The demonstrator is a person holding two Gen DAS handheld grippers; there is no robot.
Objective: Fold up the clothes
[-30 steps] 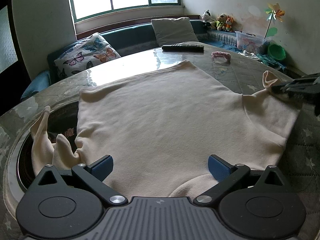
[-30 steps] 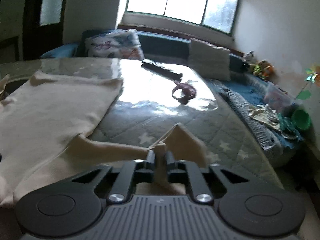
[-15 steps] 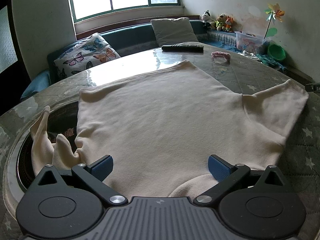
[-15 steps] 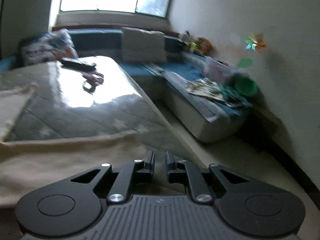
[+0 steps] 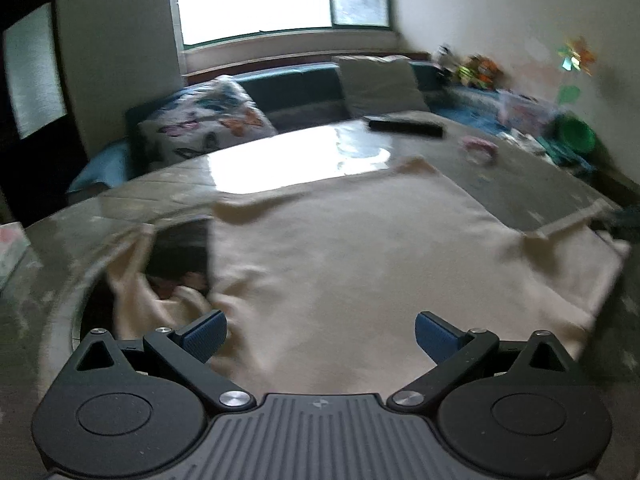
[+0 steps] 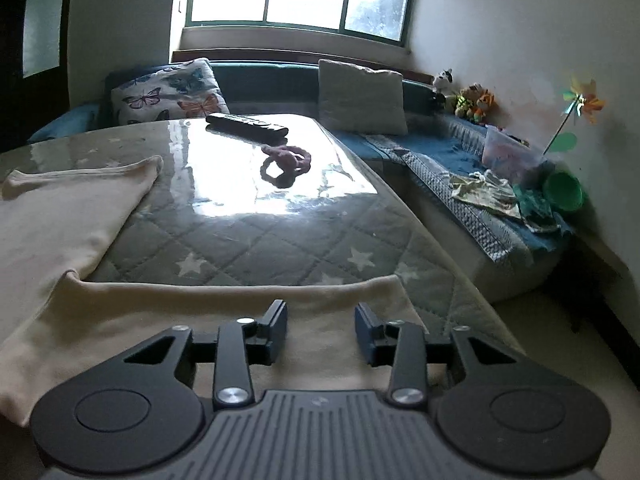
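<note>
Cream cloth covers most of the near table: a shirt (image 5: 360, 248) lies spread flat on the quilted, star-patterned table cover (image 6: 280, 240), its left sleeve (image 5: 136, 280) drooping into a dark round opening at the table's left edge. The left gripper (image 5: 320, 334) hangs over the shirt's near edge with its blue-padded fingers (image 5: 204, 332) spread wide, nothing between them; the blurred left view does not show whether they touch the cloth. The right gripper (image 6: 322, 330) sits over the shirt's right sleeve (image 6: 240, 308), which lies flat near the table's right edge. Its fingers are parted about halfway and hold nothing, and the sleeve lies beneath them. On the far, glossy part of the table rest a black remote (image 6: 246, 124) and, just nearer and to its right, a pink ring-shaped thing (image 6: 290, 158). Beyond the table, a butterfly cushion (image 6: 168, 96) and a plain grey pillow (image 6: 360, 96) lean on the bench under the window.
</note>
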